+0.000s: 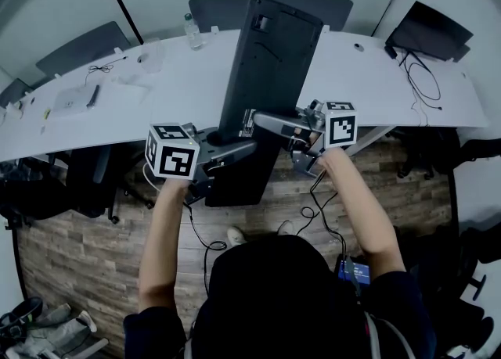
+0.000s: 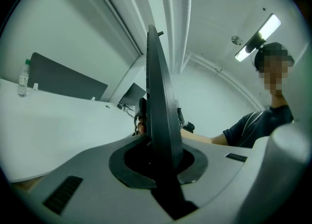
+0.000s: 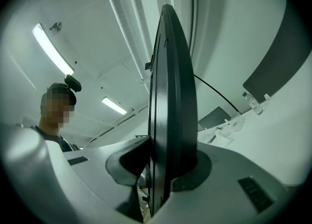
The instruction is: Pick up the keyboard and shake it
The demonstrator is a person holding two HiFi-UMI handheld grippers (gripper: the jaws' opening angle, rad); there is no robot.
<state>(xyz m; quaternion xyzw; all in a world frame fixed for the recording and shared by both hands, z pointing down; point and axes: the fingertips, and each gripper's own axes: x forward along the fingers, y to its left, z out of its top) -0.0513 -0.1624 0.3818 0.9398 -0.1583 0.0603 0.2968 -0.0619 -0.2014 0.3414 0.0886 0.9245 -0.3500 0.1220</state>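
Keyboard of black plastic, long and flat [image 1: 266,76], stands at the centre of the head view, underside toward you, lifted off the curved white tabletop [image 1: 156,91]. Your left gripper [image 1: 235,145] pinches one long edge and your right gripper [image 1: 262,121] pinches the other.

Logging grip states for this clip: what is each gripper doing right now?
Left gripper: jaws closed on the keyboard.
Right gripper: jaws closed on the keyboard too.
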